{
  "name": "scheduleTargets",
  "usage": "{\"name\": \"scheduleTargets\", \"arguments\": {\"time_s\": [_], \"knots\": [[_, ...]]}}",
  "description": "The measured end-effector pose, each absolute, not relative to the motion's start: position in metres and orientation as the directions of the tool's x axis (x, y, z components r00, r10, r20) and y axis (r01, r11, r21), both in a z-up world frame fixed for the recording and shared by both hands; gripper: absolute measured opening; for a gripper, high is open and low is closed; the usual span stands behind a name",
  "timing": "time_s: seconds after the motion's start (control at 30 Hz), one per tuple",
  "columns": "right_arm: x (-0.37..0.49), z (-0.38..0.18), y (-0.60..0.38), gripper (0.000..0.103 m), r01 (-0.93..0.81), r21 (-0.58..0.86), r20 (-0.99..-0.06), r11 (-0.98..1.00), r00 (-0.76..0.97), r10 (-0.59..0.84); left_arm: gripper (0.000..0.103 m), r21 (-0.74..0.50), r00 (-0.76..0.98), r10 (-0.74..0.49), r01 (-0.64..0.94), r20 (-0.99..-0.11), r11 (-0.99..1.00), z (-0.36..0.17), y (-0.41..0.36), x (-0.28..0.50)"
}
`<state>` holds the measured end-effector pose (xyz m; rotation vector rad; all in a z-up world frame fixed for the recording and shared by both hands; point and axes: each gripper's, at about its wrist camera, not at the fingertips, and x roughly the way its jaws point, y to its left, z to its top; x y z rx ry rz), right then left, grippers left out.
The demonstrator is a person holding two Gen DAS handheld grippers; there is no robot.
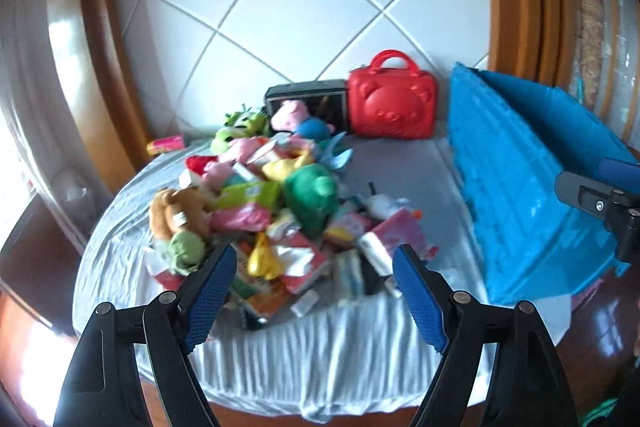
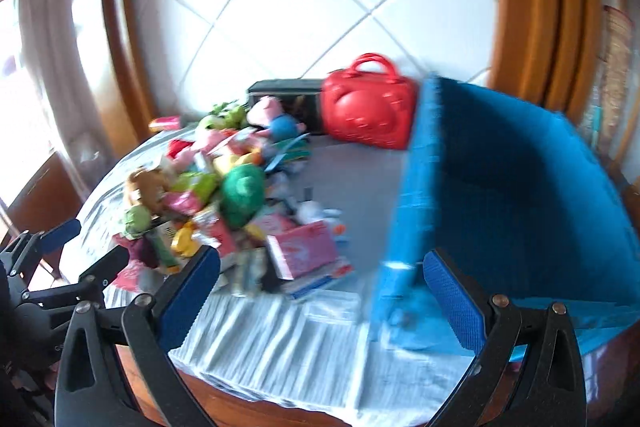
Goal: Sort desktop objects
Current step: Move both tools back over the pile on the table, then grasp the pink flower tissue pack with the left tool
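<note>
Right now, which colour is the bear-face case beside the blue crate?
Red; the bear-face case shows best in the left wrist view.

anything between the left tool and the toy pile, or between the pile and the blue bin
Nothing visible. The left tool hangs open right before the toy pile, and only bare grey cloth separates the pile from the blue bin.
</note>
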<state>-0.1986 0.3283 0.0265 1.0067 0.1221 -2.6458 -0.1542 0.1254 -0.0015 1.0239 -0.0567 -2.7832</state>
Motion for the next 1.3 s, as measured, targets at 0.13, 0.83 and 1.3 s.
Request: {"name": "scheduleTargets", "arguments": {"time_s": [0.13,0.83,1.3], "knots": [[-0.205,-0.008,0.253,0.103,0.400,0.046,-0.721,-0.915,-0.622,-0.307,0.081,0.084,-0.686,-0.234,0.246,-0.689,-0.966,-0.031,0.055,-0.143],[-0.302,-0.101,0.047,0.103,0.573,0.084,-0.819,-0.815,-0.427,-0.384,0.081,0.077,-0.540,-0.365,0.482,-0.759,-0.873,-0.106,-0.135,-0.201],[-0.244,-0.203,0.018,0.103,0.309,0.135,-0.905,-0.941,-0.347,-0.244,0.081,0.113,-0.456,-0.201,0.213,-0.867,-0.971,-0.204,-0.193,-0.197]]}}
